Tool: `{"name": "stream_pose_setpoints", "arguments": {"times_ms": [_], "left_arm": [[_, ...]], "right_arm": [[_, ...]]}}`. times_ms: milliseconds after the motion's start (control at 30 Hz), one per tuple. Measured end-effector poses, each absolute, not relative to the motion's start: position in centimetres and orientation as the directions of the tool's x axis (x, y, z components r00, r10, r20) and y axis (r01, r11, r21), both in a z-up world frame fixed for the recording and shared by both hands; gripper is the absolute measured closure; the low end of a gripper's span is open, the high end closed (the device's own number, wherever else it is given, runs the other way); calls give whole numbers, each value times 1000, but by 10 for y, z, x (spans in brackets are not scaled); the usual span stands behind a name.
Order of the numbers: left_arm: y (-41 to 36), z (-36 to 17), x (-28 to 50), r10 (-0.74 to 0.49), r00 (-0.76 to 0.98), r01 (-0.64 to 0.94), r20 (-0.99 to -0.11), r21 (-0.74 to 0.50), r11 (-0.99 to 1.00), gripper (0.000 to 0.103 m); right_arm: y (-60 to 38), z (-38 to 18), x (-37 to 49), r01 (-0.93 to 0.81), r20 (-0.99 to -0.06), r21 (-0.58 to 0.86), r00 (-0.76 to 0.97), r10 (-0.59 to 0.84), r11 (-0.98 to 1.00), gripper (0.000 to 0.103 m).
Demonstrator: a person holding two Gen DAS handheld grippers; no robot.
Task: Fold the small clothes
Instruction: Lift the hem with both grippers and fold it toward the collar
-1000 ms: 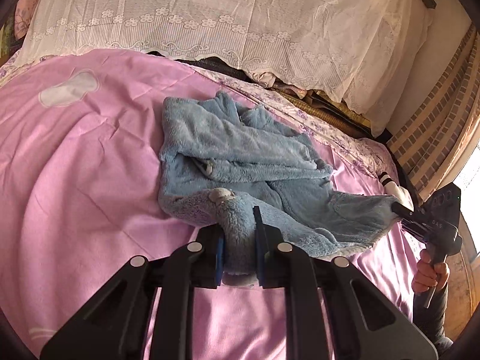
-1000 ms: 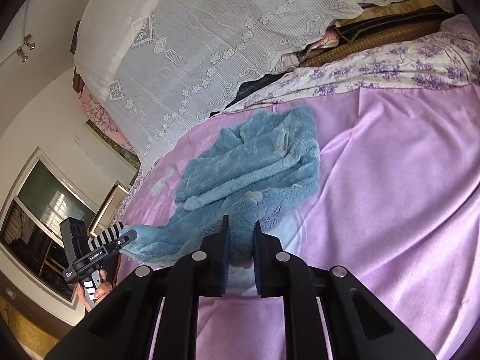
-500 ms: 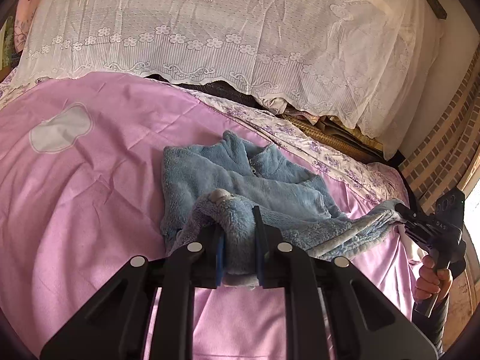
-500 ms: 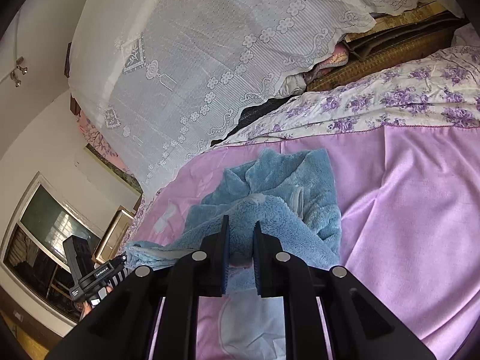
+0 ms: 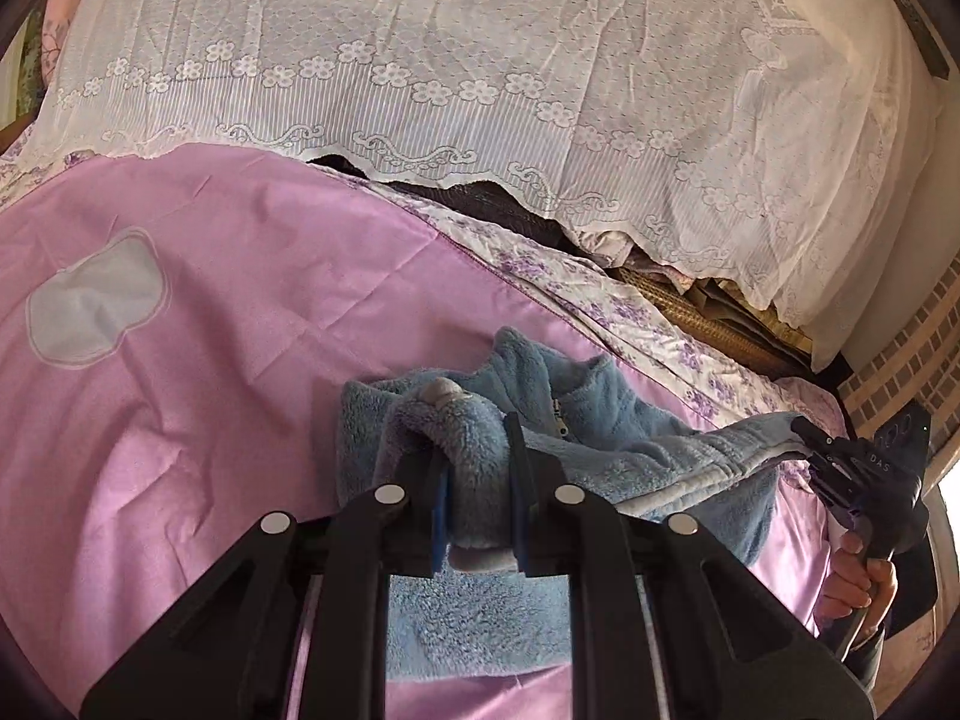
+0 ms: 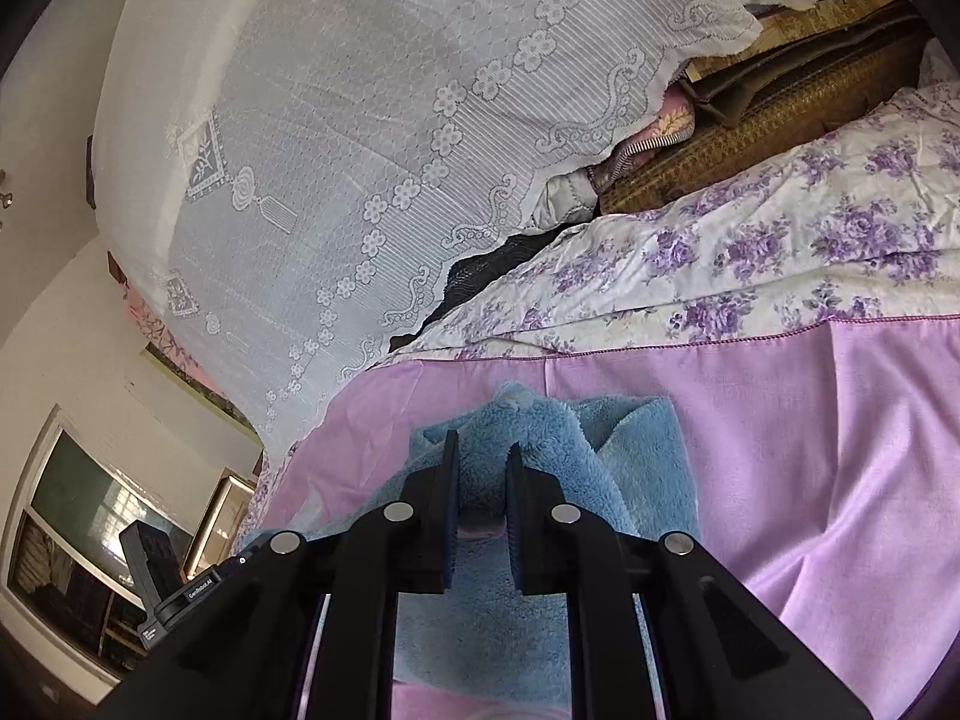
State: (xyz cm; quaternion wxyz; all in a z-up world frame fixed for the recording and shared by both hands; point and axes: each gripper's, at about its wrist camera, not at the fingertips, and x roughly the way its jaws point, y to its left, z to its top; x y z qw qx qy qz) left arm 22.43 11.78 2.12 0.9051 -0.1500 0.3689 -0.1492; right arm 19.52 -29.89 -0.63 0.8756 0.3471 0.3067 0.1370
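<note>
Fluffy blue fleece garment (image 5: 606, 420) half hidden behind both grippers.
Left gripper (image 5: 478, 480) and right gripper (image 6: 482, 483), angled downward, each pinch its fleece above the pink bed sheet (image 5: 210, 360).

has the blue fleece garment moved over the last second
Yes. Both claws, the left claw and right claw, stay shut on the blue fleece garment and have carried its near edge toward the lace cover, folding it over.

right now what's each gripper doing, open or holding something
left gripper: shut on the blue fleece jacket.
right gripper: shut on the same blue fleece jacket.
</note>
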Motion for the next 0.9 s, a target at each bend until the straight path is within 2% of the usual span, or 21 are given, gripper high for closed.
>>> {"name": "stream_pose_setpoints", "arguments": {"times_ms": [233, 433, 500, 567, 633, 700, 733, 767, 833, 900], "left_arm": [[120, -15, 277, -375, 645, 91, -666, -420, 903, 88], [122, -43, 297, -402, 607, 57, -685, -467, 882, 79], [122, -40, 293, -412, 609, 68, -678, -473, 878, 76], [129, -29, 286, -441, 629, 81, -640, -510, 856, 67], [133, -16, 276, -454, 664, 100, -594, -531, 842, 58], [131, -3, 265, -428, 696, 115, -576, -500, 859, 47], [129, 4, 259, -369, 732, 95, -573, -450, 888, 32], [128, 11, 251, -304, 773, 73, -557, -398, 915, 24], [124, 24, 241, -260, 814, 85, -519, -336, 938, 22], [117, 28, 238, -305, 801, 136, -516, -339, 931, 21]], "right_arm": [[-296, -39, 251, 41, -473, 714, 764, 439, 699, 89], [-303, -78, 274, 129, -545, 707, 725, 420, 695, 84], [-307, -82, 273, 119, -514, 748, 728, 455, 653, 81], [-309, -71, 265, 78, -454, 779, 755, 474, 622, 71], [-308, -48, 251, 33, -414, 749, 803, 428, 662, 50], [-303, -23, 236, -16, -375, 690, 847, 377, 723, 49], [-299, -13, 230, -32, -365, 664, 858, 362, 747, 49], [-293, -6, 226, -48, -361, 639, 862, 355, 768, 49], [-277, 3, 223, -102, -361, 599, 851, 382, 794, 51], [-255, 3, 225, -148, -389, 558, 823, 414, 817, 55]]}}
